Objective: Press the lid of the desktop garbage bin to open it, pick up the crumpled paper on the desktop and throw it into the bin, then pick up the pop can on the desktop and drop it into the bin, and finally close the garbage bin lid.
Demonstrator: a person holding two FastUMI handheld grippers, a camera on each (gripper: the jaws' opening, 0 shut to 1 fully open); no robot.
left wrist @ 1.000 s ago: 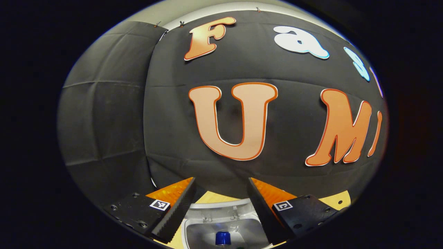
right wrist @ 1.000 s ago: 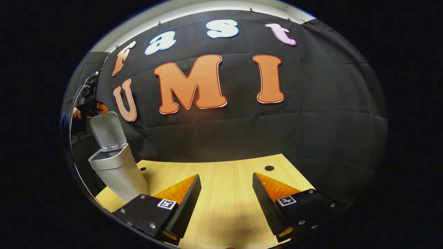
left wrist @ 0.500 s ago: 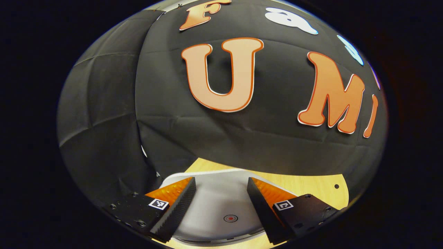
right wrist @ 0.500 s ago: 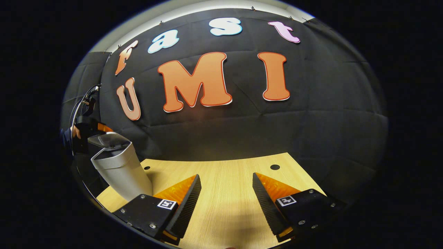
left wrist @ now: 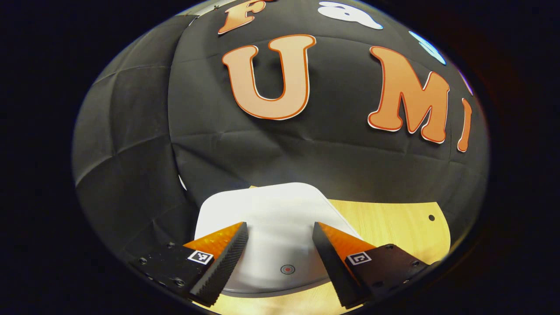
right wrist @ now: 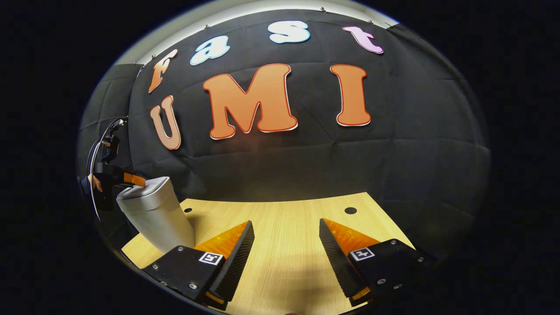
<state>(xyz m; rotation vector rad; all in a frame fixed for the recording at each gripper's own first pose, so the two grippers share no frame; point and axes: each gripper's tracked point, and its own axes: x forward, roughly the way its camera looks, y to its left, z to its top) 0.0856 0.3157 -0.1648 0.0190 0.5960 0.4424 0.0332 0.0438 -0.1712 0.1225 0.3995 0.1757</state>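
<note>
Lid-closing step: left gripper (left wrist: 280, 245), jaws wide apart and gripping nothing, poised over the lid (left wrist: 267, 210) lying flat on the bin (right wrist: 155, 214) at the desk's (right wrist: 288, 236) left edge, apparently latched—press squarely near the front edge; right gripper (right wrist: 286, 245) idle, agape, empty.

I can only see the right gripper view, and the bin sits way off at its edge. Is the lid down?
Observer: Yes. In the left gripper view the lid lies flat over the bin, with no opening showing.
Operator: How does the left tool stand over it?
Observer: The left tool is open, one finger on either side of the lid's middle, with nothing gripped.
Operator: Any press mark on top?
Observer: A small red ring sits close to the lid's near edge, between the two fingers.
</note>
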